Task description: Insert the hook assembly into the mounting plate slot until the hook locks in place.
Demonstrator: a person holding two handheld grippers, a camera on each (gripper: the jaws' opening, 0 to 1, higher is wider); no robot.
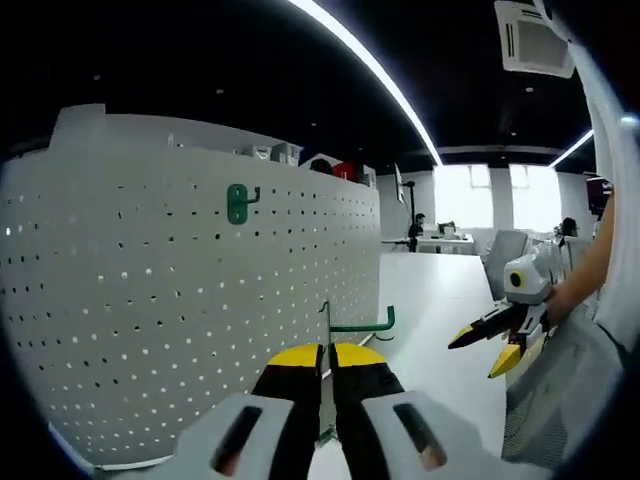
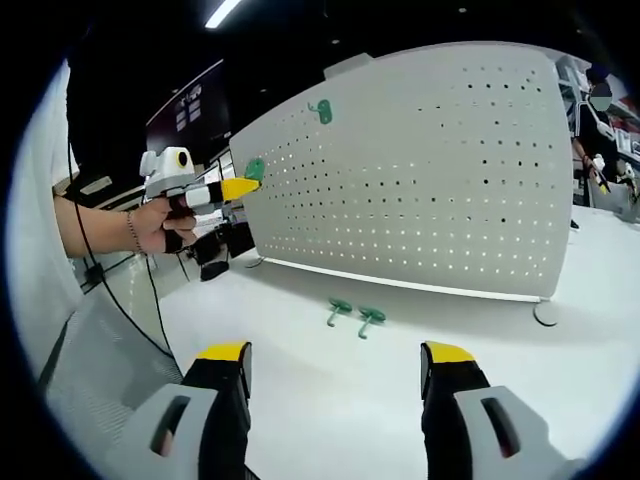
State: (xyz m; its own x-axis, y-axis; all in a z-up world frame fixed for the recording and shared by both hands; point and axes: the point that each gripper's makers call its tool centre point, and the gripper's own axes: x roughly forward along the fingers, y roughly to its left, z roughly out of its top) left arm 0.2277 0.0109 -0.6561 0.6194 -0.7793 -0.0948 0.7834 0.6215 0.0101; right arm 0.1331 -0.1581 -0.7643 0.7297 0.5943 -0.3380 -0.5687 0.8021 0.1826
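Left hand-held gripper (image 1: pixel 327 360) nearest lens in left gripper view, yellow-tipped jaws clenched on green hook (image 1: pixel 362 325), hook bar jutting right, just before white pegboard (image 1: pixel 180 300). Second green hook (image 1: pixel 238 203) already mounted high on pegboard. Right hand-held gripper (image 2: pixel 337 362) in right gripper view, jaws spread wide, nothing between, above white table (image 2: pixel 320 400). Two loose green hooks (image 2: pixel 355 315) lie on table near pegboard foot. Office desks, bright windows beyond.

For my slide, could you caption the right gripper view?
Left gripper brings a green hook to the pegboard.
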